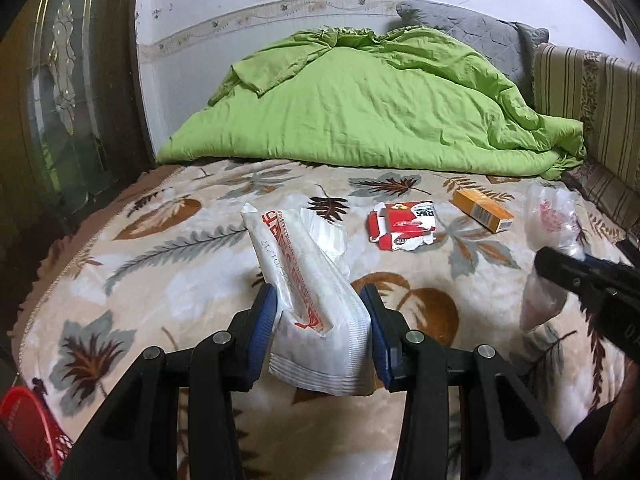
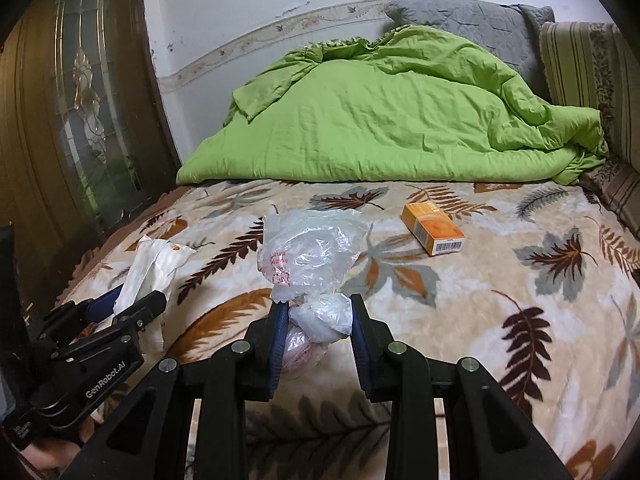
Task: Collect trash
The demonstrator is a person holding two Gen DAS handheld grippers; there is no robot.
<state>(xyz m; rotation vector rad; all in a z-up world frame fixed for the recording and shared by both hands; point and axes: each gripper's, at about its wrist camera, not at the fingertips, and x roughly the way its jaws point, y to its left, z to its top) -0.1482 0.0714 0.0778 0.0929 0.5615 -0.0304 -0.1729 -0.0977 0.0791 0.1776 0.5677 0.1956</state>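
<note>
Two pieces are already pinched: the left gripper [image 1: 320, 320] clamps a white printed wrapper [image 1: 308, 276], the right gripper [image 2: 318, 320] a crumpled clear plastic bag [image 2: 310, 256]. Both look light, soft and slippery. At one o'clock on the blanket [image 1: 168, 304] lies a stiff orange carton [image 1: 482, 210]; grip its long sides.

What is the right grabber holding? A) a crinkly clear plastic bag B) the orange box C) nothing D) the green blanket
A: the right gripper is shut on the clear plastic bag, while the orange box lies apart on the leaf-print blanket.
</note>
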